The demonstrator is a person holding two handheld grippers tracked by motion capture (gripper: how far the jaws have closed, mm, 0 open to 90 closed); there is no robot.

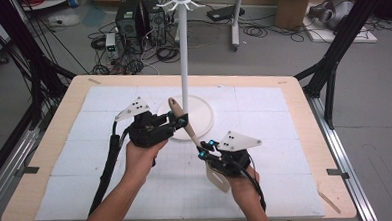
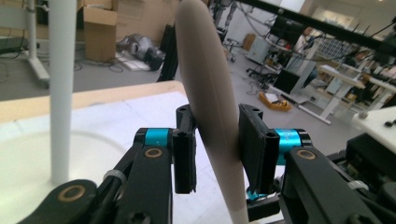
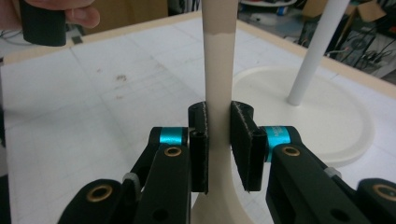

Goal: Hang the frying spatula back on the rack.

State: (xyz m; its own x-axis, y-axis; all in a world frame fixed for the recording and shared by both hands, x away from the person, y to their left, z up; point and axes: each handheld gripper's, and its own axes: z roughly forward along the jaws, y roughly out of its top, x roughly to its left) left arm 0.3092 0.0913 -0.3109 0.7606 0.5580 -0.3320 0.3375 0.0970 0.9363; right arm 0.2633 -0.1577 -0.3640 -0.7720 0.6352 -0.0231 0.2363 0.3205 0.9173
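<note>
Spatula [image 1: 189, 132] is clamped at its pale neck by the right tongs [image 1: 207, 149] and at its brown handle by the left tongs [image 1: 180, 122], so both should move together beside the stand [image 1: 183, 56].

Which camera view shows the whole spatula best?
The high view: the spatula shows from handle tip to blade between the left gripper and right gripper. The gripper views show handle sections between their jaws.

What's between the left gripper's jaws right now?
The spatula's brown handle end, standing between the left gripper's pads, seen in the left gripper view.
</note>
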